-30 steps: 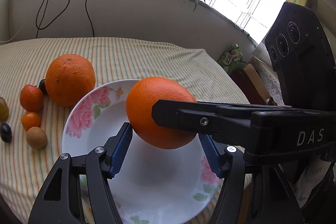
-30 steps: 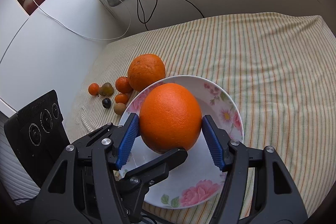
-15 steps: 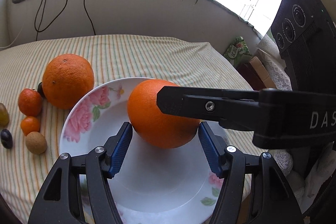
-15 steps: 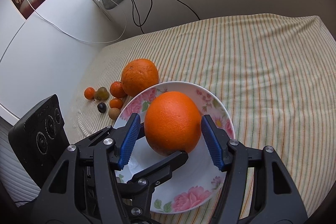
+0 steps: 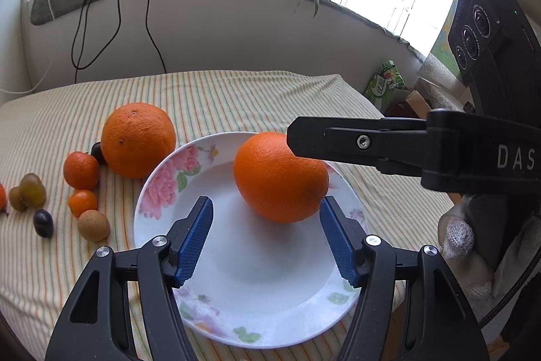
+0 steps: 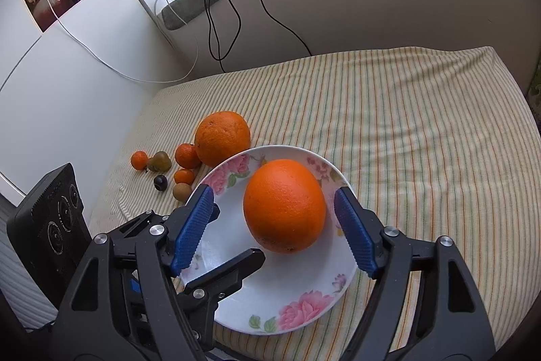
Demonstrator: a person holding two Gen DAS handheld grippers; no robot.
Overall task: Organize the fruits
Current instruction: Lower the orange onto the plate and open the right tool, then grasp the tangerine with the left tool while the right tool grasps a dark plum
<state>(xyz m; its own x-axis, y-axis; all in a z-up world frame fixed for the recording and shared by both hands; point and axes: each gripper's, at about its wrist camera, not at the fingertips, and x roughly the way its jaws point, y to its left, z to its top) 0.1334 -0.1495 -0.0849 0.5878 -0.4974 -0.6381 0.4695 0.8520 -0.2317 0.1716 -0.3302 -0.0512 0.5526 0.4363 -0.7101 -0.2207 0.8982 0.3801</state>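
Observation:
A large orange (image 5: 280, 176) (image 6: 284, 205) rests in the white flowered plate (image 5: 257, 303) (image 6: 290, 300). My right gripper (image 6: 274, 229) is open, its blue pads standing clear on either side of the orange. My left gripper (image 5: 267, 239) is open and empty just over the plate's near side, close to the orange. A second large orange (image 5: 138, 139) (image 6: 223, 137) sits on the striped cloth beside the plate's far left rim.
Several small fruits lie left of the plate: mandarins (image 5: 81, 170), a kiwi (image 5: 93, 225), a dark grape (image 5: 43, 223), a greenish fruit (image 5: 32, 190). The striped tablecloth (image 6: 422, 141) stretches right. A wall with hanging cables (image 5: 148, 22) stands behind.
My right gripper lowered the orange into the plate and opened, letting it go. My left gripper stayed open and drew back a little.

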